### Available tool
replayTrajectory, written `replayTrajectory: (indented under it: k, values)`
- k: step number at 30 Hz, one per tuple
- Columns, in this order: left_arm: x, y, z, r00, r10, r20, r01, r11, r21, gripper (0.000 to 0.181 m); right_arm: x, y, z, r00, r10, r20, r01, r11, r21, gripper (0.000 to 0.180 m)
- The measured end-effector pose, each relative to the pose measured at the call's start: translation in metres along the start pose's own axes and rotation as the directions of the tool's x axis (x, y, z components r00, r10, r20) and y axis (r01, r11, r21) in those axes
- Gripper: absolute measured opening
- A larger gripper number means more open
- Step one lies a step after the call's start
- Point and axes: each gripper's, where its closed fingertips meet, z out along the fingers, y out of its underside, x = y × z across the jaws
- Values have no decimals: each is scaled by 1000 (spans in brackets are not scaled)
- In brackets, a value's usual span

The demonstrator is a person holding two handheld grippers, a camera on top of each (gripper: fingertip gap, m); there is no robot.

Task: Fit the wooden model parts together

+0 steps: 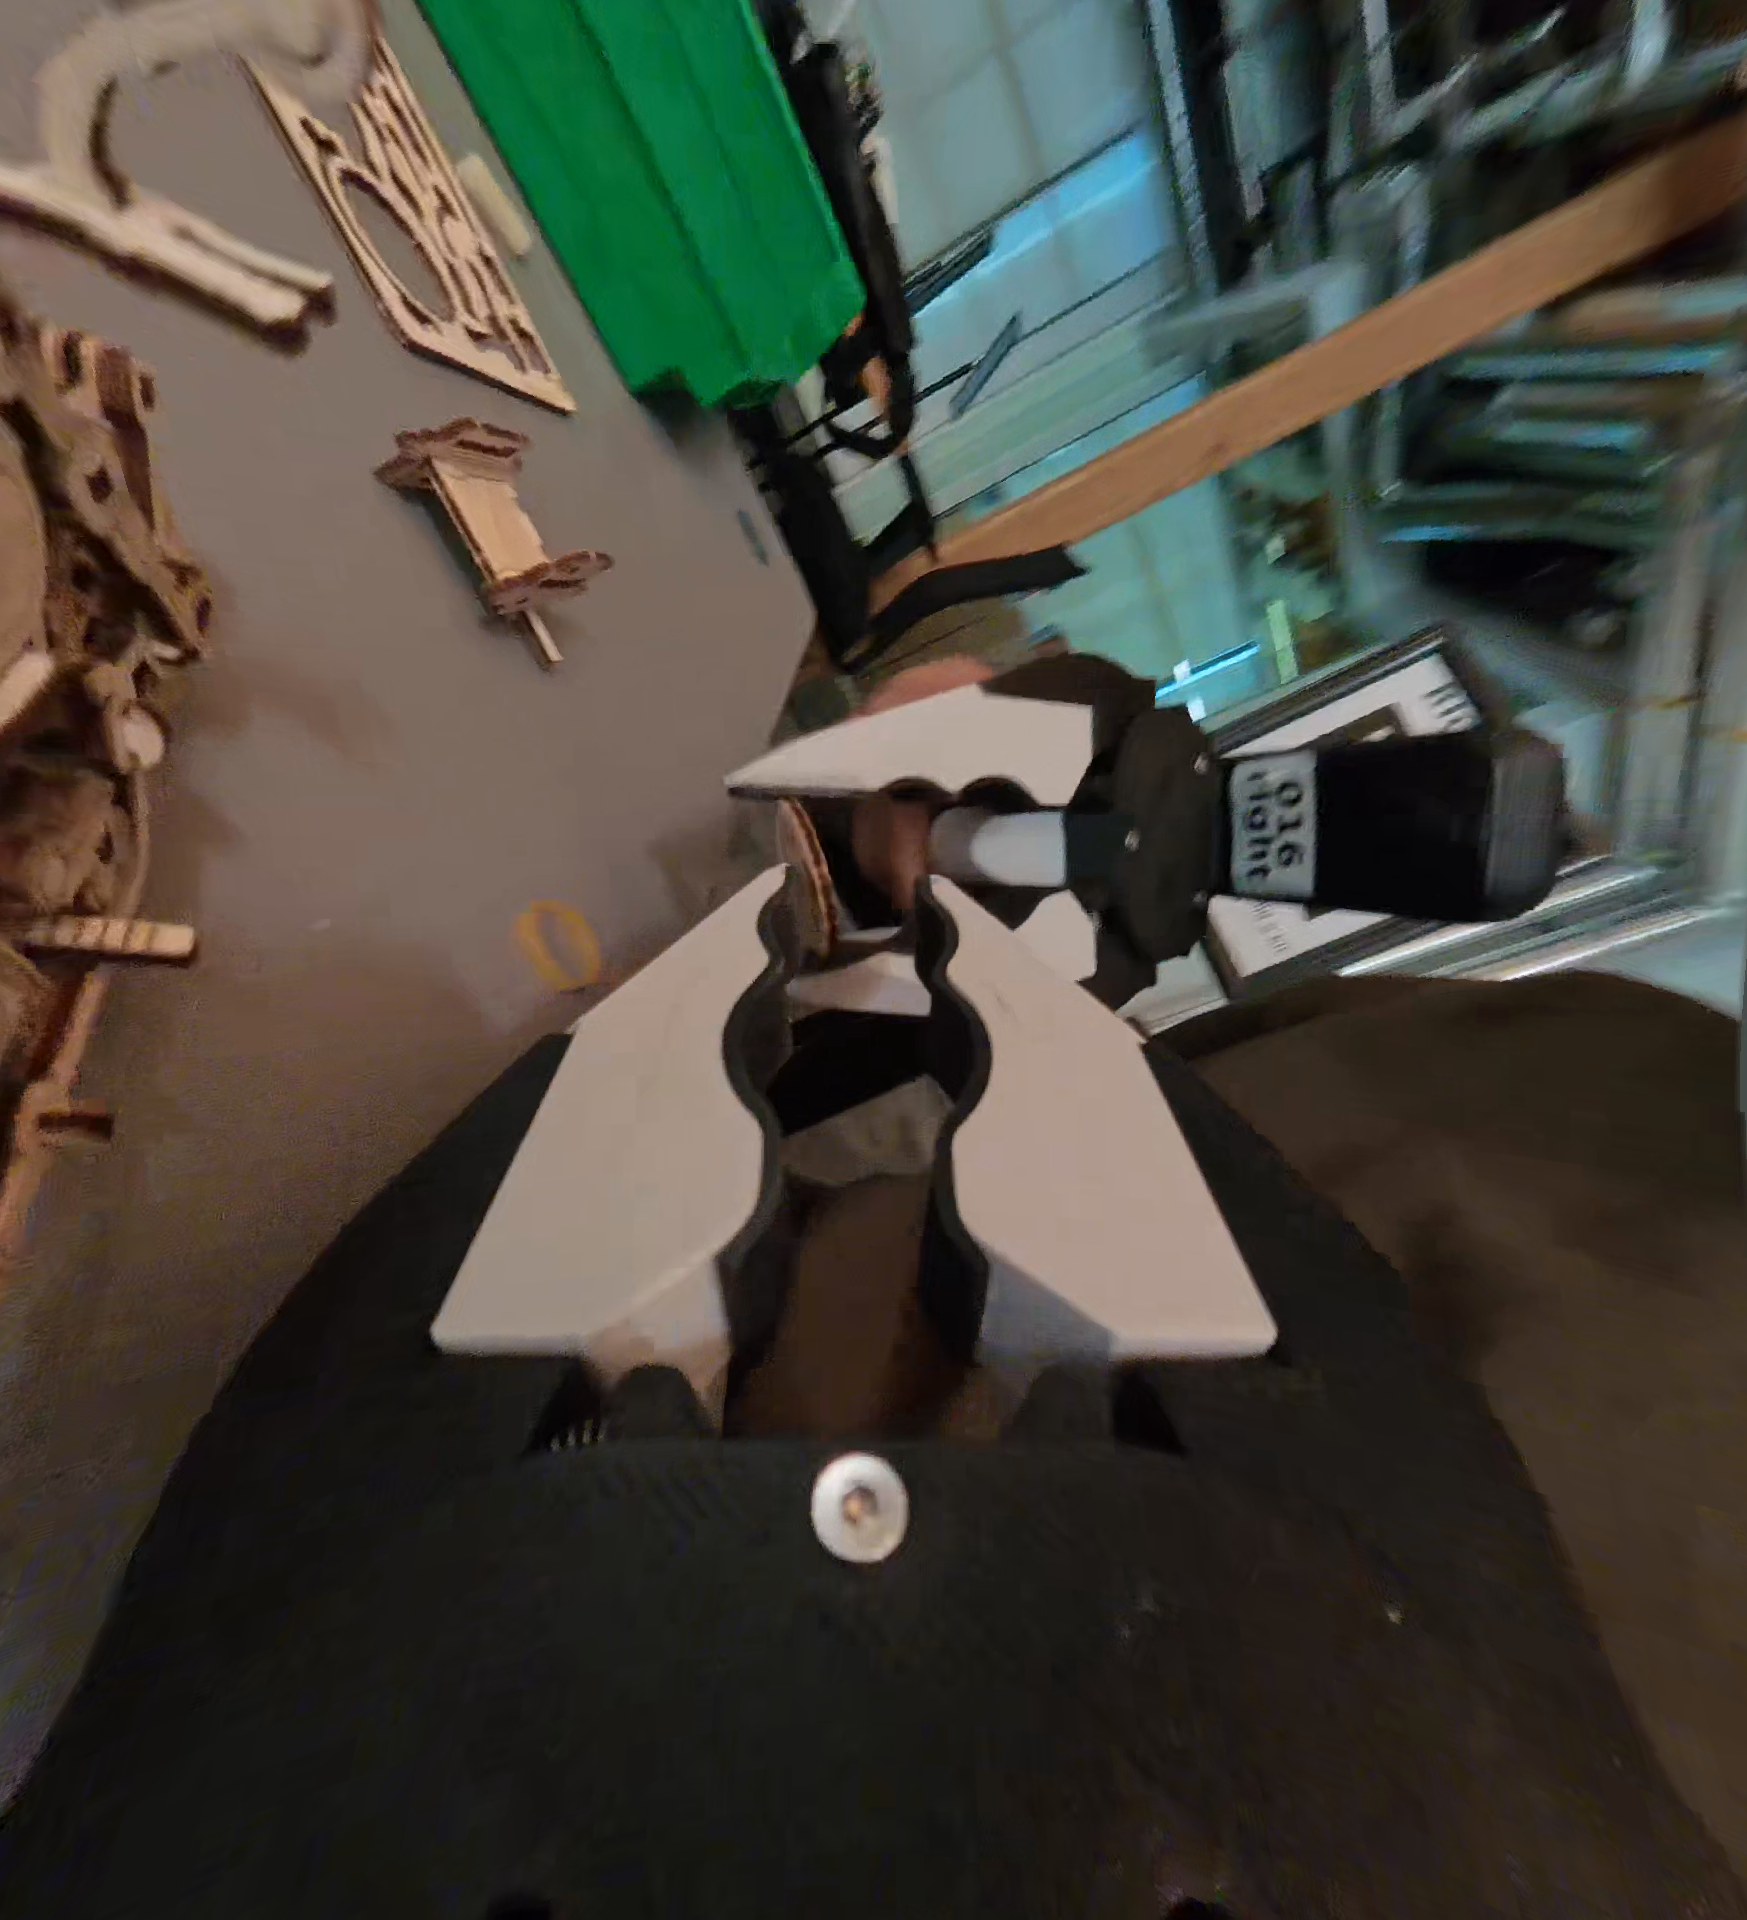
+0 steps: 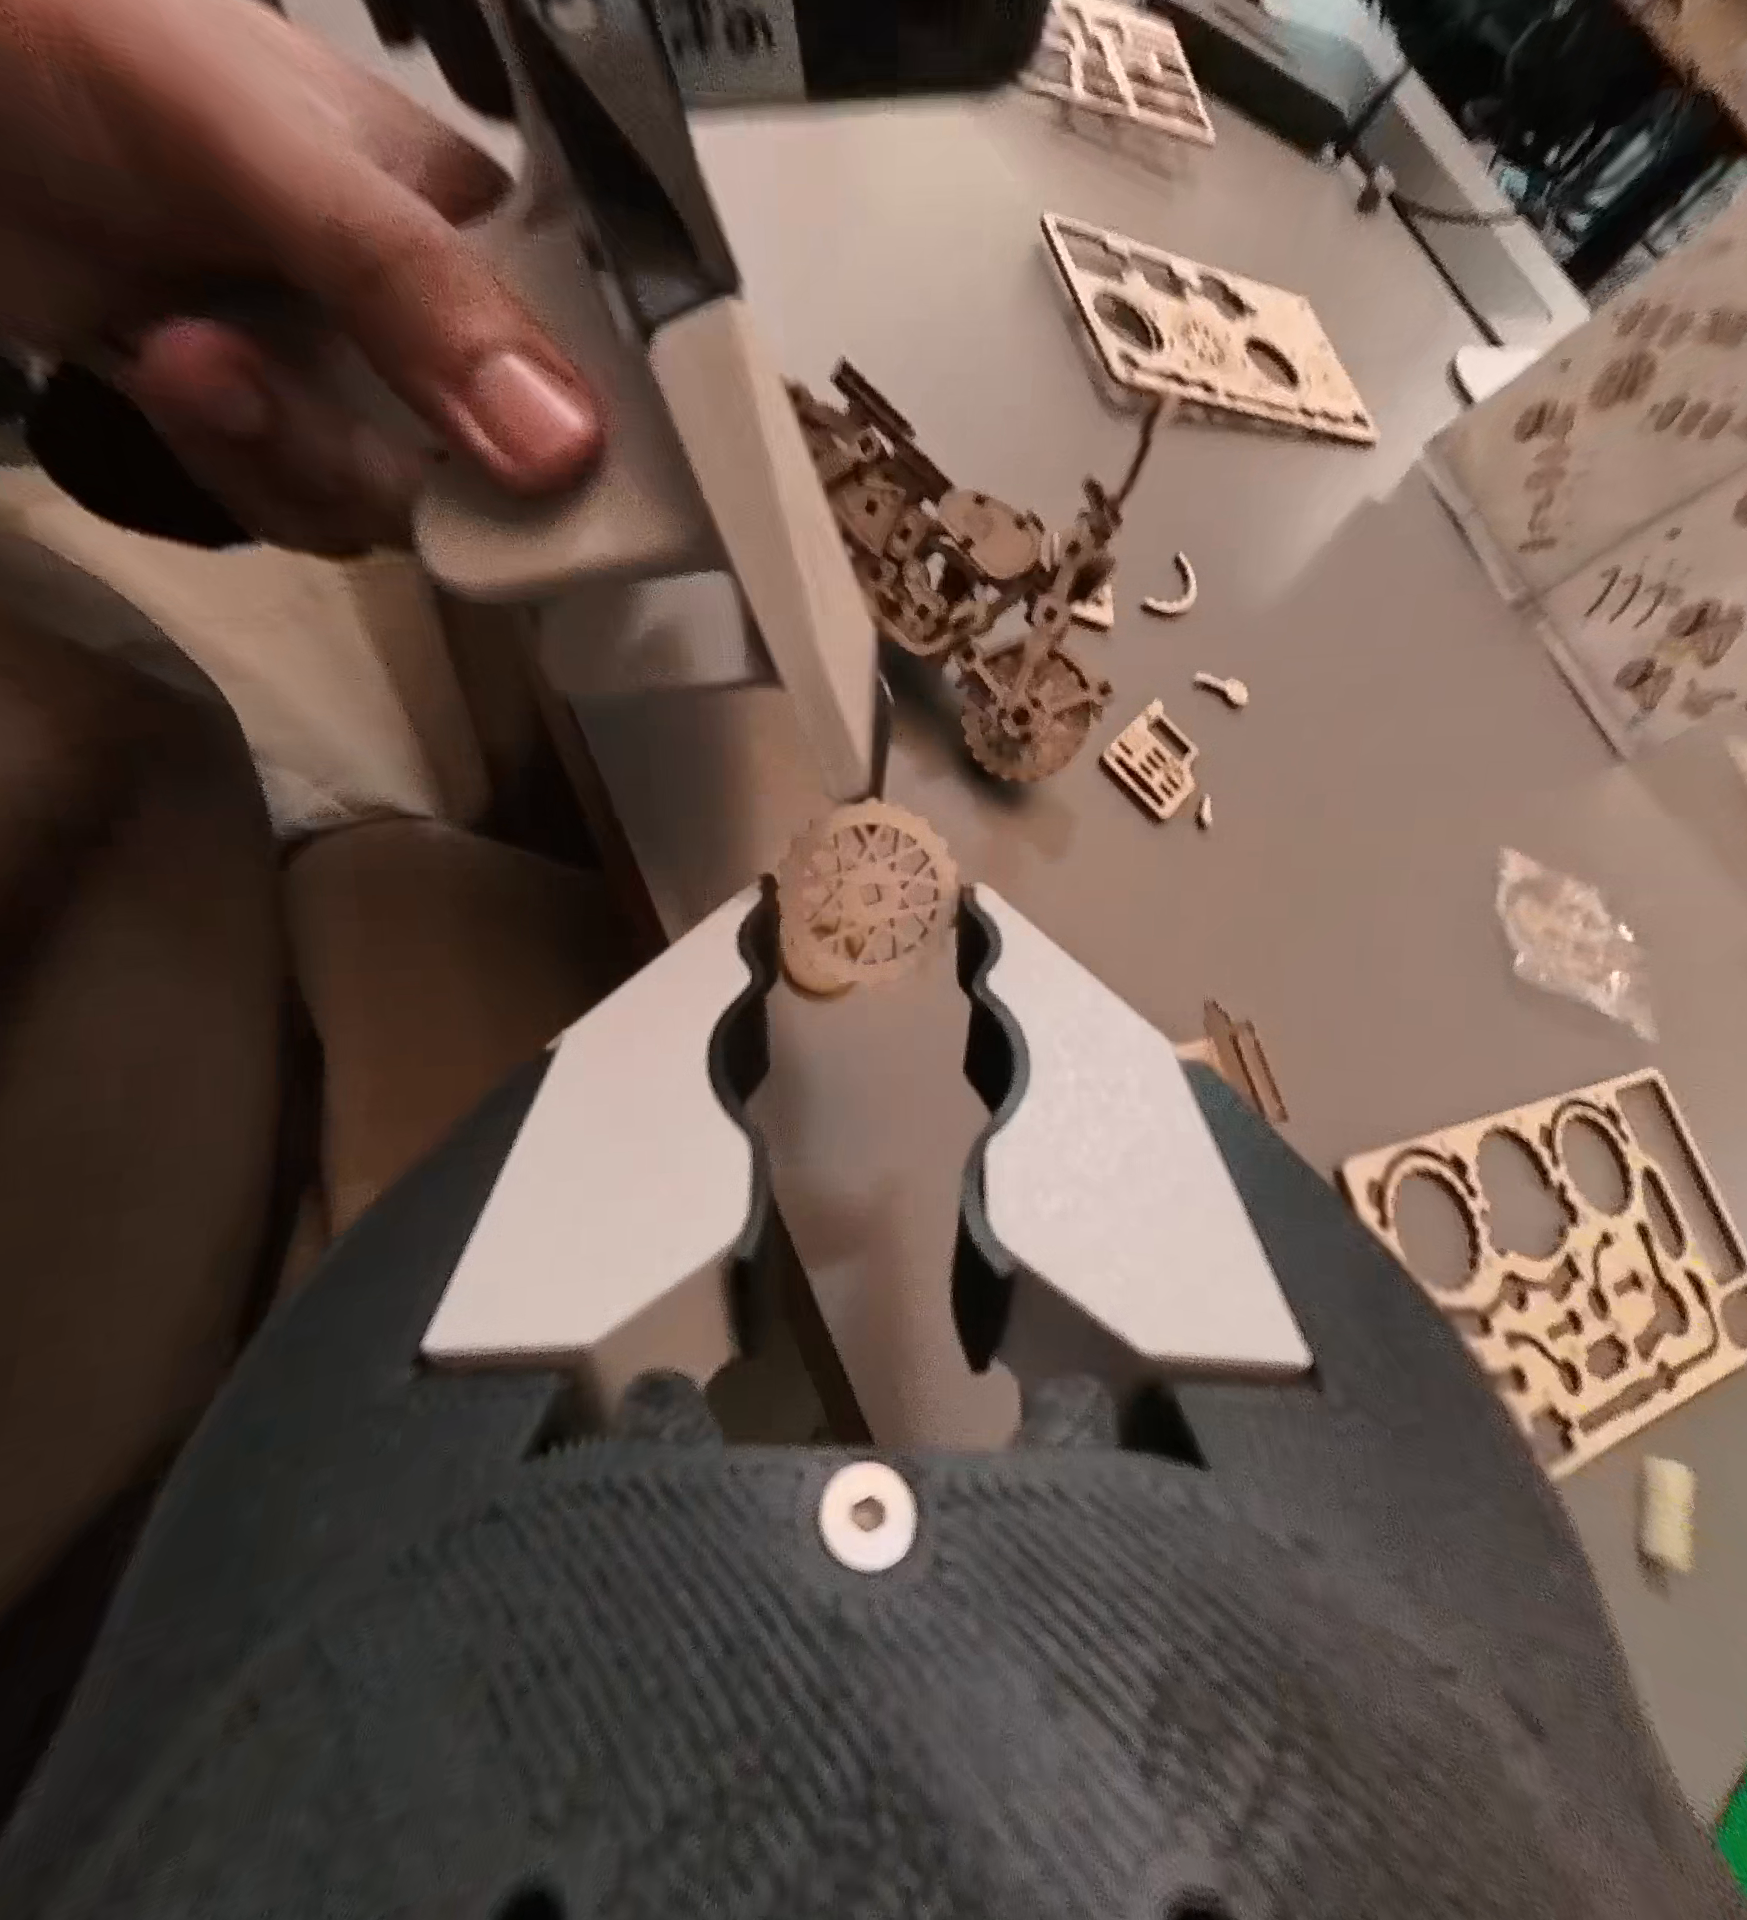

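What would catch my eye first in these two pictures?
Probably the small spoked wooden wheel pinched between the tips of the right tool, held up over the grey table, with the left tool's tips meeting it from above. Behind it on the table lies a half-built wooden motorcycle model, with punched-out wooden sheets scattered to the right.

Left wrist view: rolled sideways, close above grey table [image 1: 349,831] edge, facing room. Right wrist view: high, tilted down over table [image 2: 1264,831]. Shared: table, wooden wheel [image 2: 867,914] [image 1: 813,883] between grippers.
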Motion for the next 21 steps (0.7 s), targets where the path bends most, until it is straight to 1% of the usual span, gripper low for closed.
replayTrajectory:
  k: [1,3,6,8,10,13,15,18,21]
  values:
    - [0,1,-1,1000,-14,-13,14,1000,16,7,-4,-6,0,1000,-2,11,2,1000,24,34]
    - [0,1,-6,999,31,12,-32,998,60,4,-6,-12,0,1000,-14,-4,14,999,37,35]
    - [9,1,-19,990,130,51,-135,987,93,1,-10,-27,-4,1000,-6,-20,8,994,108,34]
    - [13,-6,-33,984,164,76,-173,974,146,1,-8,-28,-5,999,-1,-33,5,994,113,39]
    - [15,-9,-45,984,160,78,-172,971,169,1,-4,-16,-1,999,5,-45,-2,999,54,37]
    - [10,-8,-57,985,146,88,-160,970,185,1,-9,16,13,1000,29,-1,-29,995,-99,36]
    - [5,-8,-60,989,123,86,-138,971,195,1,-8,28,20,1000,28,-9,-29,985,-171,33]
    - [1,-8,-61,994,85,63,-97,974,207,1,-7,29,24,997,73,-18,-75,981,-179,22]
    - [-1,-6,-58,996,68,57,-78,978,195,1,-12,27,29,972,232,40,-223,963,-152,12]
